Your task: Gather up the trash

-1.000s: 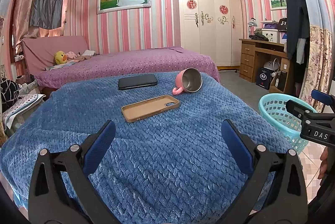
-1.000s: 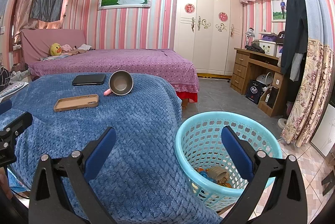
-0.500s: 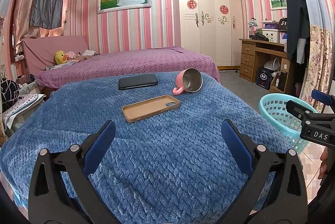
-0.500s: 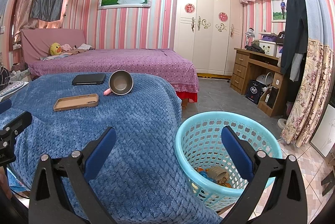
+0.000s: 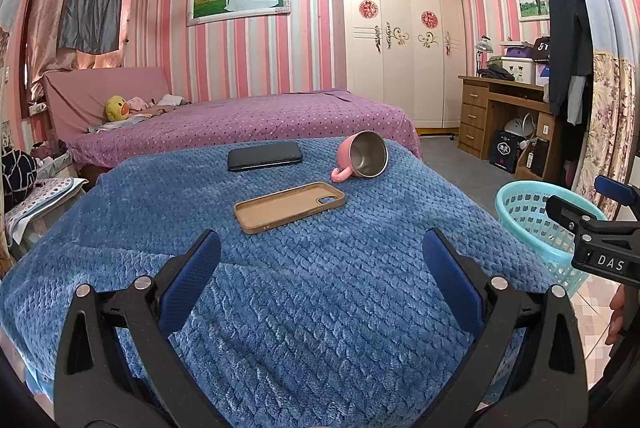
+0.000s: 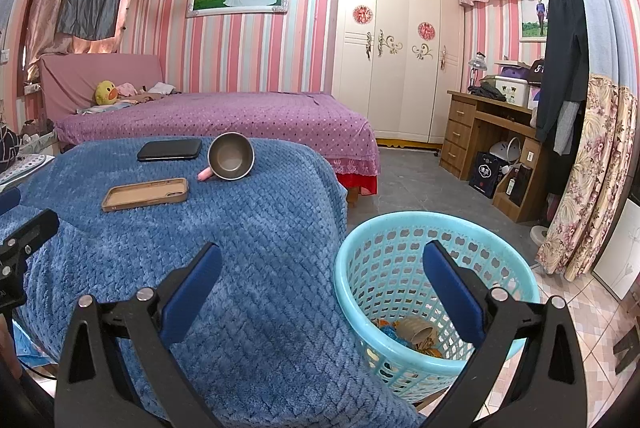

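A turquoise plastic basket [image 6: 432, 268] stands on the floor at the right of the blue-blanketed table [image 6: 240, 248]; crumpled trash [image 6: 412, 332] lies at its bottom. The basket also shows in the left wrist view [image 5: 532, 224]. My right gripper [image 6: 322, 284] is open and empty, above the table's right edge and the basket's near rim. My left gripper [image 5: 320, 276] is open and empty over the blue blanket [image 5: 320, 308]. The right gripper shows at the right of the left wrist view [image 5: 592, 228].
On the blanket lie a tan phone case [image 5: 289, 205], a black phone [image 5: 264, 155] and a tipped pink mug [image 5: 362, 159]. A purple bed [image 5: 240, 119] stands behind, a white wardrobe [image 5: 400, 39] and a wooden desk [image 6: 492, 139] to the right.
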Demonstrator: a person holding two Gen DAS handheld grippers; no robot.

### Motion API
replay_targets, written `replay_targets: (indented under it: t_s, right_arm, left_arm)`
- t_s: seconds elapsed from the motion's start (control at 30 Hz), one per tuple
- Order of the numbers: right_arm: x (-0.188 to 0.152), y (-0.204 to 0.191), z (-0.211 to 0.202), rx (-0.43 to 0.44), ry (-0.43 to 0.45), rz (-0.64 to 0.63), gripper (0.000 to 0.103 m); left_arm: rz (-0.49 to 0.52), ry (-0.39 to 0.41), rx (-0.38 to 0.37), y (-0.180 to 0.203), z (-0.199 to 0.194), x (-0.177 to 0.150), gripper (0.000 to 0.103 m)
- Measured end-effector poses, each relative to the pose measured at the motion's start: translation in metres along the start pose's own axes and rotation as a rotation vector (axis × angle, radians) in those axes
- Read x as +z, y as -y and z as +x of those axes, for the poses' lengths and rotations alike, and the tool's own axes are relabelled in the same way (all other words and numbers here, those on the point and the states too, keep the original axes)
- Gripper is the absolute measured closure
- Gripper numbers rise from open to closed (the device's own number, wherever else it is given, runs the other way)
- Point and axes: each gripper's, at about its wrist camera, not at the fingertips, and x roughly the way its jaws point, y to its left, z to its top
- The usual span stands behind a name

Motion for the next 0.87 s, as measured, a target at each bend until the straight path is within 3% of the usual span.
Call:
replay_targets:
  t_s: [0.87]
  right_arm:
    - [0.0006, 0.0005, -0.0006, -0.007, -0.001, 0.003, 0.005]
  left_arm:
    - [-0.017, -0.007, -0.008, 0.0022, -0.0023, 0.0045, 0.005]
